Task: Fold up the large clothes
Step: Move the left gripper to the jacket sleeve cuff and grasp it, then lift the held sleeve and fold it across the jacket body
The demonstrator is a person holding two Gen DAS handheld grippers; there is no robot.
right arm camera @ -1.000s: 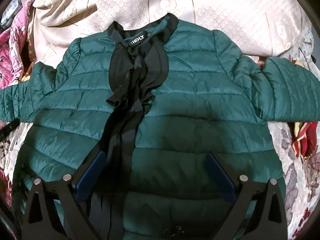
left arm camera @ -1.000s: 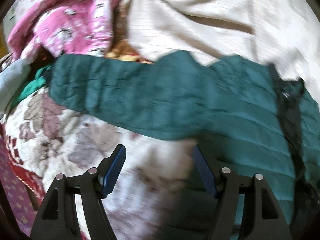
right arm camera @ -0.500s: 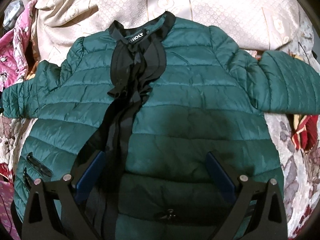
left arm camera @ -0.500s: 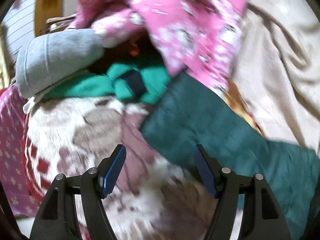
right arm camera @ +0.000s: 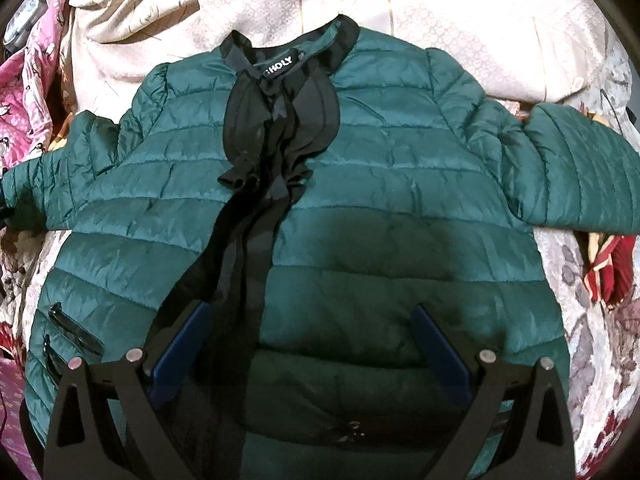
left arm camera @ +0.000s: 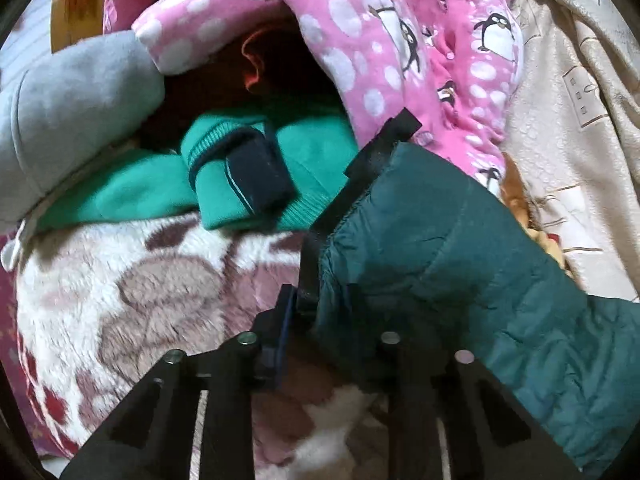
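A dark green quilted puffer jacket (right arm camera: 360, 200) with black trim lies spread flat, front up, on a floral fleece blanket (left arm camera: 132, 292). The left gripper (left arm camera: 316, 308) is clamped on the jacket's sleeve cuff (left arm camera: 400, 240). The right gripper (right arm camera: 308, 344) hovers over the jacket's lower front, fingers apart, holding nothing.

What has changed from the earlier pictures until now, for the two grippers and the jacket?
The left gripper travelled along the sleeve to its cuff beside the clothes pile and shut on the cuff end; earlier its jaws stood open. The right gripper stayed open above the green jacket, which lies spread flat as before.
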